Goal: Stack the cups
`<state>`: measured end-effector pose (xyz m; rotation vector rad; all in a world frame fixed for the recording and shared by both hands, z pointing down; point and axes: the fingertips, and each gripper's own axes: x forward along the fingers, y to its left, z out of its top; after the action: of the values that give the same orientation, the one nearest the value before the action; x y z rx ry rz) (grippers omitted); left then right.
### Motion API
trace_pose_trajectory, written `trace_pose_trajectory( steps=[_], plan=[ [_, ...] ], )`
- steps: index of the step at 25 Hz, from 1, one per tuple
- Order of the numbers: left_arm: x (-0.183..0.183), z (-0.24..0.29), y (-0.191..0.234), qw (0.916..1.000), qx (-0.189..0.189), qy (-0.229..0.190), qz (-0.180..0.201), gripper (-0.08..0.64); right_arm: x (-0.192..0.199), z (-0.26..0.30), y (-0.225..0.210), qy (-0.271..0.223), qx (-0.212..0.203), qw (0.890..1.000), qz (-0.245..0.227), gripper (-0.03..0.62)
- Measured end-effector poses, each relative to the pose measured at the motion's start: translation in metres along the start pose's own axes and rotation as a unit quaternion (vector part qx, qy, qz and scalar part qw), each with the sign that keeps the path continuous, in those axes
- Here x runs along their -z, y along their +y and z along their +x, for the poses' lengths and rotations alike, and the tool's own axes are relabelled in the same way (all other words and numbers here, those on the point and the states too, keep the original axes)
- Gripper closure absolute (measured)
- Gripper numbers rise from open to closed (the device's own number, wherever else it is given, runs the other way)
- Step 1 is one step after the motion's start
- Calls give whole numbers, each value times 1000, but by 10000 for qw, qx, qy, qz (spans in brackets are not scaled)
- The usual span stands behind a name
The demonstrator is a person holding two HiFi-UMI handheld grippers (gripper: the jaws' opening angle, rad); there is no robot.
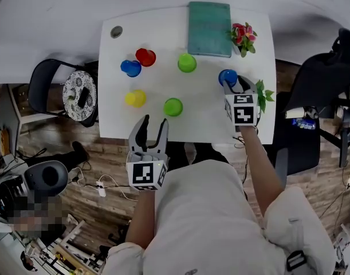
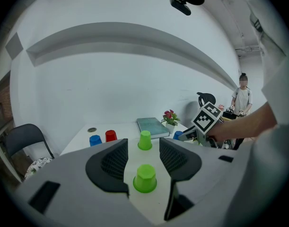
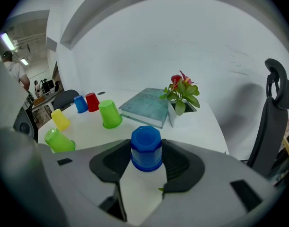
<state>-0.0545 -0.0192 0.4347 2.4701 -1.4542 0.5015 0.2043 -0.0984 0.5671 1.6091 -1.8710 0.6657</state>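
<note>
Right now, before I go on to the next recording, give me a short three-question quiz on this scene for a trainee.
1. True or false: the left gripper is shut.
2. What stands between the jaws of the right gripper? A: a bowl. B: a blue cup. C: a bottle.
3. How many cups are on the table in all?

Key: 1 false, its jaws stand apart and grip nothing; 2 B; 3 six.
</note>
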Motion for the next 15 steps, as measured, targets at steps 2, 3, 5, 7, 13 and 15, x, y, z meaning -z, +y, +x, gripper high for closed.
trace_pose_trajectory(
  steps=[2,3,5,7,13,15],
  plan=[
    [0,-2,2,10000,-20,-10,2,344,-2,-4,2,-43,-17,10000,3,383],
    [-1,-4,4,10000,-35,-16,1,345,-3,-7,3,-62,-35,10000,0,383],
    [0,-7,8,10000,-77,-34,-6,345,-4,-13,10,-85,-95,9999,-13,383],
    [0,-11,13,9999,-128,-72,-15,345,-6,-20,17,-134,-163,9997,-85,383],
    [5,-15,22,9996,-238,-102,-107,345,-15,-39,43,-345,-496,9968,-524,383],
    [6,-16,24,9995,-259,-100,-120,345,-18,-45,53,-389,-639,9951,-645,383]
  ],
)
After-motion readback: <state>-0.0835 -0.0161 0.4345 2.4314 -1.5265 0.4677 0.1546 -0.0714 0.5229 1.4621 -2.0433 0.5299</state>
